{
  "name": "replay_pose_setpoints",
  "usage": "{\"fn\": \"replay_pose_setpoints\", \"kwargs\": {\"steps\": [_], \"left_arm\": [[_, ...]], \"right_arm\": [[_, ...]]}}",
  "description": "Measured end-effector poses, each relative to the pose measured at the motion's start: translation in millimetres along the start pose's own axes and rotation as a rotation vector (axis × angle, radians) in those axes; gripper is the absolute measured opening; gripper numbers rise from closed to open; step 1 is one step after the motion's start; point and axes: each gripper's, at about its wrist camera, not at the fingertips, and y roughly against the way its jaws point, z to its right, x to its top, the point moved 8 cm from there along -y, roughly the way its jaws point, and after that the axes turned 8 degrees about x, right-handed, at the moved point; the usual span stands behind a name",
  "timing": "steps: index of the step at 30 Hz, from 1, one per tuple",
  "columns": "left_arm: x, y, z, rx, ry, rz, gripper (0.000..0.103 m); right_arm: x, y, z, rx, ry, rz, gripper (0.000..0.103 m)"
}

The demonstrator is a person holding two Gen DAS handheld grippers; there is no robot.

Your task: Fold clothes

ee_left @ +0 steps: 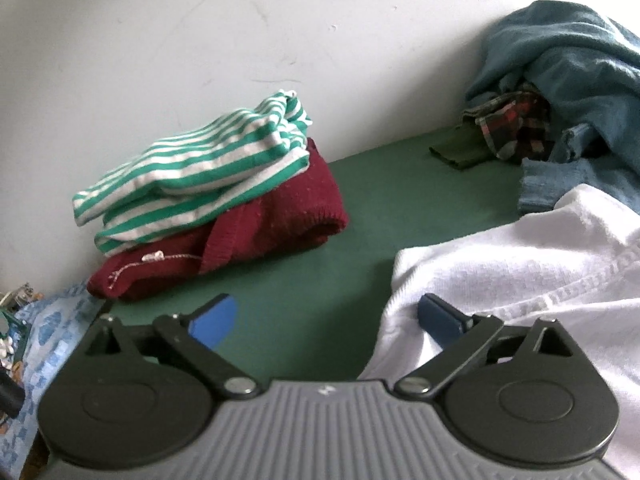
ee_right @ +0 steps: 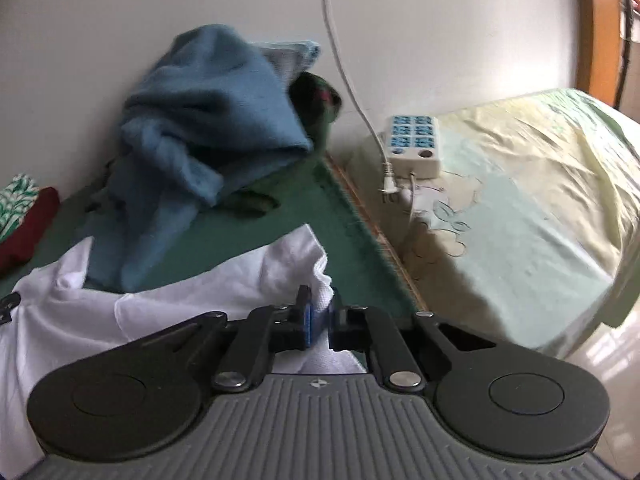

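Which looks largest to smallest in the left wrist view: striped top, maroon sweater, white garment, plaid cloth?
1. white garment, though it lies nearest the camera, which enlarges it
2. and 3. striped top and maroon sweater: too alike to rank, the sweater partly covered
4. plaid cloth, partly hidden

No legible text — none anywhere.

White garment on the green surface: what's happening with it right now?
The right gripper is shut on an edge of the white garment. The left gripper is open at the garment's other side, one of its fingers against the cloth. The striped top lies folded on the maroon sweater; the blue sweater waits in a heap.
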Motion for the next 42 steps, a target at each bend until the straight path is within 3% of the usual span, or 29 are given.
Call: {"fn": "replay_pose_setpoints", "kwargs": {"steps": [2,3,5,6,8,11,13,14,15,21,25,26,27,29,34,35,36,37,42], "left_arm": [[0,0,0,0.008,-0.007,0.003,0.1],[0,0,1,0.013,-0.01,0.004,0.1],[1,1,1,0.022,-0.019,0.008,0.101],[1,1,2,0.028,-0.025,0.01,0.101],[1,2,3,0.039,-0.035,0.014,0.101],[1,2,4,0.054,-0.051,0.021,0.102],[1,2,4,0.056,-0.051,0.021,0.102],[1,2,4,0.056,-0.05,0.02,0.102],[1,2,4,0.058,-0.052,0.021,0.102],[1,2,5,0.07,-0.068,0.029,0.102],[1,3,6,0.077,-0.075,0.032,0.102],[1,3,6,0.076,-0.074,0.032,0.102],[1,3,5,0.074,-0.072,0.031,0.102],[1,2,5,0.071,-0.069,0.03,0.102],[2,2,6,0.073,-0.075,0.033,0.102],[2,2,6,0.074,-0.076,0.034,0.102],[2,3,4,0.07,-0.076,0.029,0.102],[3,3,3,0.064,-0.076,0.024,0.102],[6,6,-5,0.039,-0.075,0.0,0.102]], "right_arm": [[1,15,0,-0.025,0.06,0.013,0.024],[5,24,-1,0.0,0.061,0.048,0.037],[18,24,-2,0.047,0.039,0.09,0.052],[24,17,-4,0.061,0.038,0.079,0.054],[33,-4,-11,0.081,0.071,0.034,0.053],[32,-43,-22,0.063,0.201,-0.071,0.044],[33,-48,-26,0.035,0.265,-0.069,0.026],[34,-48,-28,0.048,0.27,-0.076,0.006],[34,-48,-29,0.059,0.26,-0.076,0.004],[63,-64,-19,-0.052,0.259,0.062,0.003],[51,-77,-19,-0.079,0.343,0.048,0.007],[50,-69,-17,-0.077,0.335,0.054,0.016],[50,-53,-13,-0.072,0.311,0.082,0.032],[42,-18,-4,-0.051,0.275,0.115,0.044],[-19,31,14,0.027,0.238,-0.008,0.044],[-29,34,15,0.036,0.234,-0.024,0.037],[-35,36,12,0.027,0.246,-0.022,0.012],[-40,37,9,0.014,0.261,-0.017,0.004],[-45,45,9,-0.076,0.299,0.002,0.0]]}}
